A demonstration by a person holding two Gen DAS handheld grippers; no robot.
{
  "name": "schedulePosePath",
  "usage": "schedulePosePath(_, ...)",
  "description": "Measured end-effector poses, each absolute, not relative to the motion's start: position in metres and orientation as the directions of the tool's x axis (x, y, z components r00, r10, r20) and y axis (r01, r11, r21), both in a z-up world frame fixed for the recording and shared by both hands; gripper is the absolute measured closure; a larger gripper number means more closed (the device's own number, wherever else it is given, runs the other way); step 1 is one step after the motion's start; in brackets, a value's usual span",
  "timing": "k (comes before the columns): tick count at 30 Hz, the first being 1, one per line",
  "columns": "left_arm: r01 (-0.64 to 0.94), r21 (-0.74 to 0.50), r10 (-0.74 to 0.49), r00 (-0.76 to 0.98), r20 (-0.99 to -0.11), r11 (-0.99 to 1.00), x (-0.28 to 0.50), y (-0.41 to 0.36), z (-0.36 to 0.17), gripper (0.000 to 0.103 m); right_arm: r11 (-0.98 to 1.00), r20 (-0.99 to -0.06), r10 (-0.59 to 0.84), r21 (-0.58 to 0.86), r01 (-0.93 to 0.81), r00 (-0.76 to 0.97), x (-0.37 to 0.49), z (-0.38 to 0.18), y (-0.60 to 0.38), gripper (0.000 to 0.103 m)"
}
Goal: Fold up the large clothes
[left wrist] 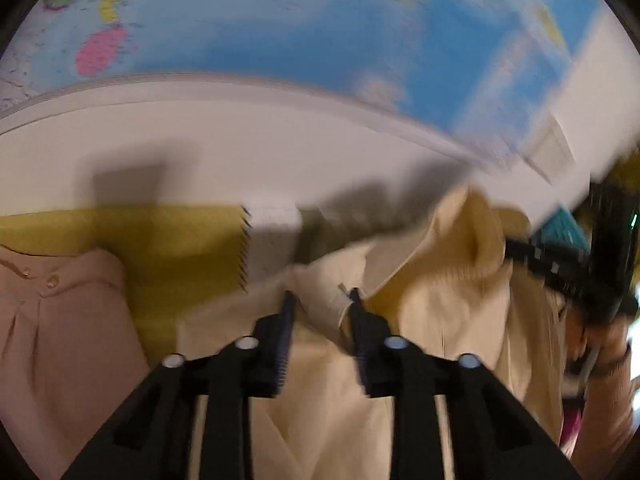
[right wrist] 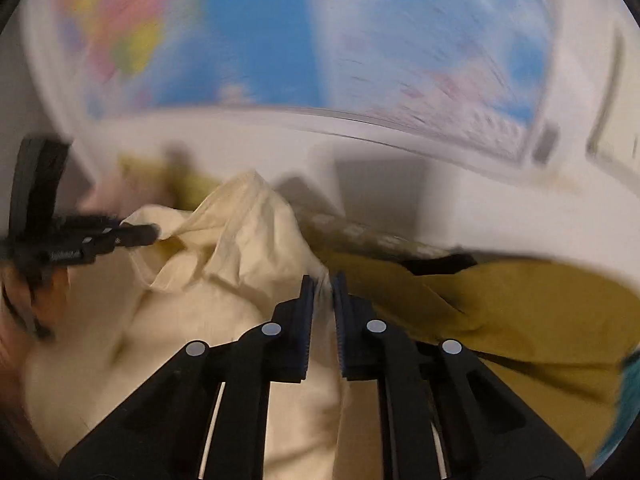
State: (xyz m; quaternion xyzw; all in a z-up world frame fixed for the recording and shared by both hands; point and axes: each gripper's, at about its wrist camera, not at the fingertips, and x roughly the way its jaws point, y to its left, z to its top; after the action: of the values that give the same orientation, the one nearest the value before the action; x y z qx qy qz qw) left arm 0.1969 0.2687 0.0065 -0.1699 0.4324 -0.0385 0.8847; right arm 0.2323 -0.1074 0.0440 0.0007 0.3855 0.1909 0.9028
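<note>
A world map (left wrist: 280, 28) fills the white wall (left wrist: 240, 148) ahead of me, blurred in both views. Below it a mustard cloth (left wrist: 180, 248) covers the table, with a pink garment (left wrist: 60, 320) lying at my left. The cream garment (left wrist: 440, 300) is lifted above the cloth, bunched between both tools. My left gripper (left wrist: 320, 300) pinches a fold of it; my right gripper (right wrist: 321, 280) is pressed onto another fold.
</note>
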Motion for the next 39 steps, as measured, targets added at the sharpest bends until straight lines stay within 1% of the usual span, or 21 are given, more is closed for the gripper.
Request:
schedulePosePath(1,-0.098,-0.325,-0.198,0.618,-0.760,0.941,0.200,0.271,0.005,0.061,0.938,-0.708,0.322,0.151,-0.311,0.629,0.239,0.040,-0.109,0.094)
schedulePosePath(3,-0.116,-0.282,-0.157,0.604,-0.781,0.952,0.197,0.271,0.002,0.045,0.956,-0.726,0.283,0.161,-0.246,0.627,0.248,0.030,-0.115,0.077)
schedulePosePath(4,-0.115,-0.278,-0.155,0.606,-0.781,0.954,0.191,0.272,0.003,0.042,0.954,-0.715,0.296,0.183,-0.239,0.634,0.247,0.031,-0.119,0.075)
schedulePosePath(5,-0.096,-0.278,-0.163,0.615,-0.771,0.956,0.180,0.272,0.007,0.041,0.951,-0.700,0.308,0.199,-0.238,0.645,0.242,0.034,-0.124,0.065)
schedulePosePath(6,-0.065,-0.267,-0.169,0.625,-0.762,0.962,0.168,0.269,0.010,0.038,0.952,-0.679,0.305,0.203,-0.228,0.668,0.233,0.041,-0.131,0.058)
schedulePosePath(7,-0.040,-0.223,-0.148,0.635,-0.758,0.974,0.152,0.273,0.014,0.035,0.953,-0.656,0.303,0.199,-0.230,0.691,0.222,0.048,-0.139,0.057)
schedulePosePath(8,-0.033,-0.177,-0.115,0.642,-0.758,0.984,0.136,0.272,0.018,0.030,0.949,-0.634,0.316,0.199,-0.246,0.706,0.209,0.055,-0.146,0.052)
schedulePosePath(9,-0.024,-0.151,-0.100,0.643,-0.759,0.988,0.124,0.267,0.022,0.029,0.946,-0.621,0.323,0.197,-0.257,0.714,0.198,0.059,-0.152,0.045)
schedulePosePath(12,0.016,-0.121,-0.103,0.638,-0.763,0.993,0.080,0.266,0.025,0.022,0.952,-0.612,0.302,0.147,-0.270,0.731,0.150,0.065,-0.172,0.030)
schedulePosePath(16,0.055,-0.150,-0.152,0.614,-0.774,0.987,0.020,0.257,0.014,0.019,0.961,-0.663,0.255,0.094,-0.259,0.704,0.095,0.044,-0.194,0.025)
schedulePosePath(19,0.070,-0.171,-0.180,0.568,-0.803,0.983,-0.018,0.243,-0.004,0.019,0.970,-0.700,0.211,0.063,-0.236,0.682,0.049,0.022,-0.208,0.019)
schedulePosePath(21,0.083,-0.164,-0.183,0.538,-0.823,0.983,-0.031,0.231,-0.016,0.019,0.973,-0.724,0.184,0.038,-0.228,0.665,0.011,0.004,-0.215,0.012)
schedulePosePath(25,0.132,-0.153,-0.199,0.501,-0.843,0.979,-0.065,0.199,-0.030,0.016,0.971,-0.774,0.212,0.098,-0.217,0.597,-0.036,-0.036,-0.231,0.011)
schedulePosePath(26,0.146,-0.112,-0.171,0.499,-0.849,0.983,-0.071,0.191,-0.030,0.016,0.971,-0.785,0.218,0.115,-0.210,0.580,-0.044,-0.046,-0.235,0.012)
schedulePosePath(28,0.159,-0.053,-0.126,0.495,-0.860,0.986,-0.080,0.182,-0.035,0.022,0.964,-0.793,0.259,0.174,-0.204,0.551,-0.057,-0.061,-0.240,0.030)
schedulePosePath(29,0.163,-0.030,-0.107,0.492,-0.864,0.986,-0.082,0.177,-0.038,0.042,0.947,-0.784,0.321,0.248,-0.206,0.531,-0.062,-0.069,-0.245,0.059)
schedulePosePath(30,0.162,-0.008,-0.089,0.494,-0.865,0.987,-0.082,0.175,-0.039,0.070,0.929,-0.766,0.370,0.303,-0.213,0.525,-0.064,-0.072,-0.248,0.084)
schedulePosePath(31,0.154,-0.013,-0.089,0.496,-0.864,0.988,-0.081,0.178,-0.037,0.082,0.929,-0.754,0.371,0.305,-0.210,0.543,-0.068,-0.070,-0.250,0.093)
schedulePosePath(32,0.126,-0.026,-0.087,0.507,-0.858,0.992,-0.080,0.184,-0.032,0.100,0.932,-0.746,0.362,0.298,-0.205,0.559,-0.071,-0.067,-0.252,0.100)
schedulePosePath(35,0.037,-0.028,-0.044,0.594,-0.803,0.999,-0.081,0.217,0.004,0.101,0.922,-0.665,0.383,0.323,-0.215,0.642,-0.083,-0.030,-0.263,0.101)
schedulePosePath(39,-0.106,0.059,0.116,0.677,-0.727,0.993,-0.084,0.264,0.050,0.101,0.948,-0.587,0.303,0.264,-0.176,0.751,-0.087,0.028,-0.286,0.101)
